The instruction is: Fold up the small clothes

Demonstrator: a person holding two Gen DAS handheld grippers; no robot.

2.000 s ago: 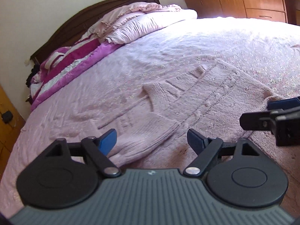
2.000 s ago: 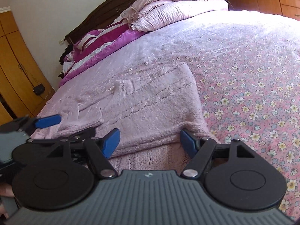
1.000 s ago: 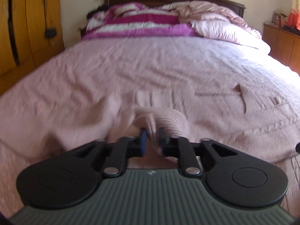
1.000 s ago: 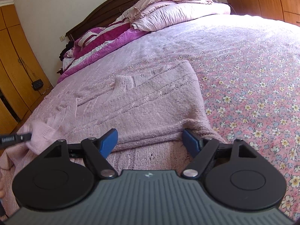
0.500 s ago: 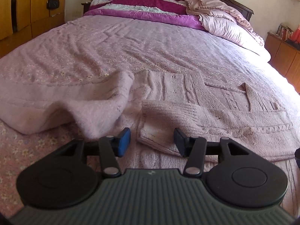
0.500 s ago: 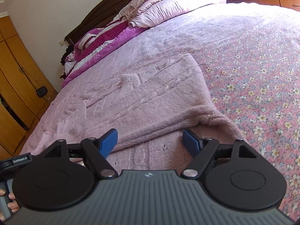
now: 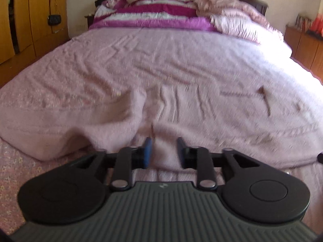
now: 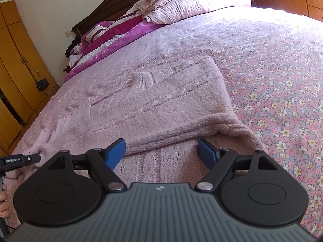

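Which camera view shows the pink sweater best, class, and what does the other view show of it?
The right wrist view: the sweater lies sharp and nearly whole on the bed, collar and knit ribs clear. The left wrist view is blurred, showing its sleeve end between the fingers of the left gripper.

Sweater (image 8: 161, 104) on bed (image 8: 272, 64), pillows (image 8: 193, 4) behind
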